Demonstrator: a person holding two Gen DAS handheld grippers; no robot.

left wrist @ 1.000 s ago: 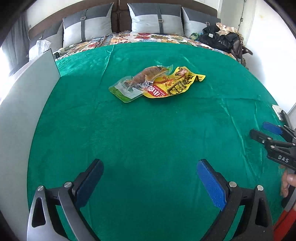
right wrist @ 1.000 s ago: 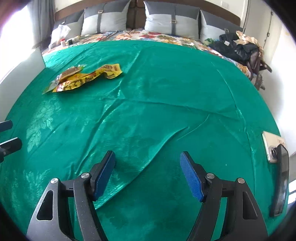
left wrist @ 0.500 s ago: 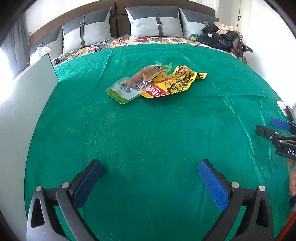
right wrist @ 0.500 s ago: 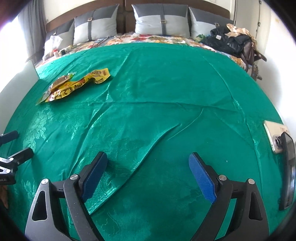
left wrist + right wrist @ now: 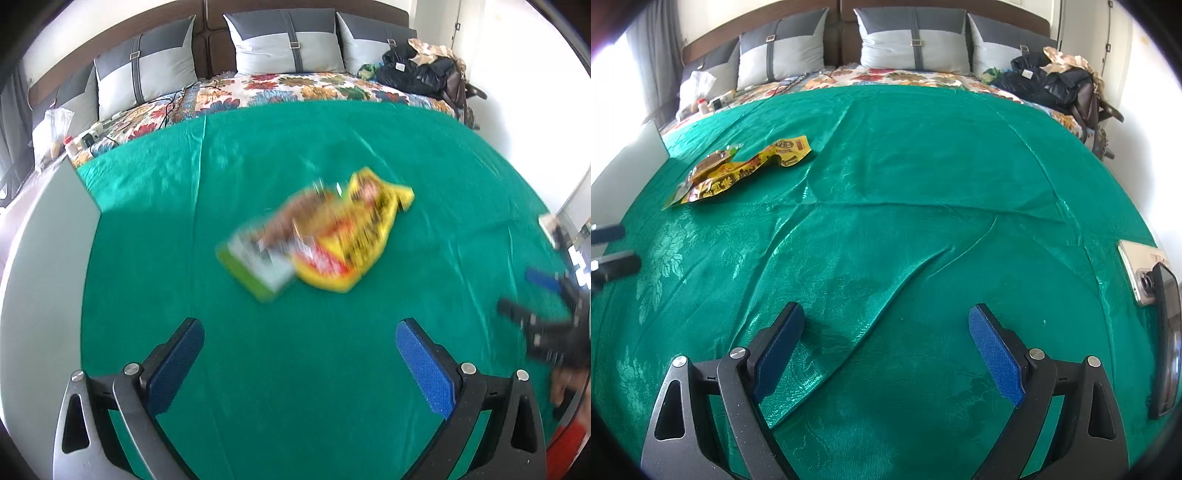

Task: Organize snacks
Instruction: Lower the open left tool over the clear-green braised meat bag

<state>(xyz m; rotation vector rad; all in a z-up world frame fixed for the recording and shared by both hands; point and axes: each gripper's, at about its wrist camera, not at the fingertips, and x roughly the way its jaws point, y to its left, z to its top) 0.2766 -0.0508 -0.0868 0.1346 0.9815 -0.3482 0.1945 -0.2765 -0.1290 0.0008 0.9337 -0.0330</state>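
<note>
Two snack packs lie overlapping on the green bedspread [image 5: 295, 155]: a yellow packet [image 5: 354, 236] and a clear green-edged packet [image 5: 258, 258], both blurred in the left wrist view. My left gripper [image 5: 299, 332] is open and empty, just short of them. In the right wrist view the yellow packet [image 5: 750, 168] and the clear packet [image 5: 709, 162] lie far left. My right gripper [image 5: 886, 325] is open and empty over bare cloth. It also shows in the left wrist view [image 5: 532, 295] at the right edge. My left gripper's fingers [image 5: 613, 258] show at the far left.
A white board [image 5: 40, 266] stands along the left side. A phone [image 5: 1141, 269] and a dark device [image 5: 1167, 339] lie at the right edge. Grey pillows [image 5: 912, 40], a floral sheet and a black bag [image 5: 1045, 85] are at the back.
My left gripper has moved forward toward the snack packs, which now look larger and blurred. The right gripper has shifted slightly; both stay open.
</note>
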